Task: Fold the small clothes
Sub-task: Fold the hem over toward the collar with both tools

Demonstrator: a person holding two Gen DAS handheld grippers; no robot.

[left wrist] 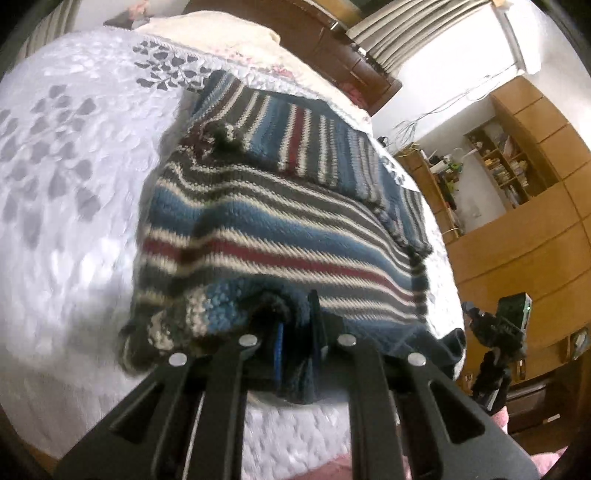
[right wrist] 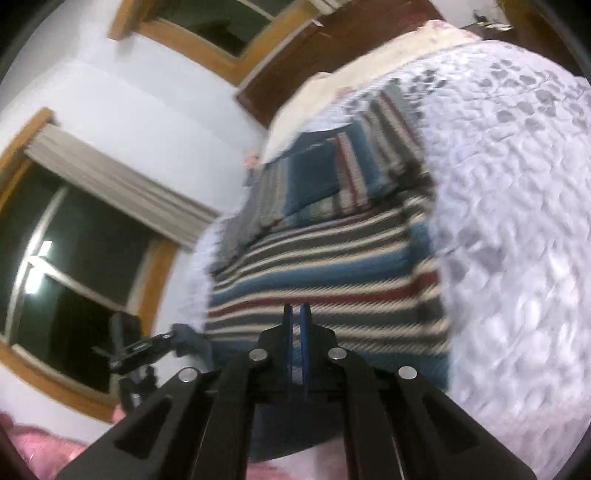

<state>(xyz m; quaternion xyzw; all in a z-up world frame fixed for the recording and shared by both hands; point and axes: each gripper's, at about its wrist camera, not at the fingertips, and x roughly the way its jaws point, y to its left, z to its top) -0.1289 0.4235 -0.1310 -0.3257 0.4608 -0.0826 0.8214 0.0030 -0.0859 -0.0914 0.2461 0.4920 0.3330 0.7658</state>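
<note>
A knitted sweater [left wrist: 280, 229] with blue, grey, white and red stripes lies on a white quilted bedspread [left wrist: 74, 206]. Its sleeves are folded across the far part of the body. My left gripper [left wrist: 295, 325] is shut on the near hem, with bunched cloth between the fingers and a rolled edge hanging to its left. In the right wrist view the same sweater [right wrist: 332, 258] stretches away from my right gripper [right wrist: 296, 325]. The blue pads there are almost together on the near edge, and the dark blue hem droops under the fingers.
A black tripod with a device [left wrist: 498, 332] stands beside the bed, also visible as the tripod [right wrist: 136, 354] below a window [right wrist: 74, 266]. Wooden cupboards and shelves [left wrist: 517, 177] line the wall. A cream pillow [left wrist: 221, 33] lies by the dark headboard. Pink fabric [right wrist: 44, 446] is near me.
</note>
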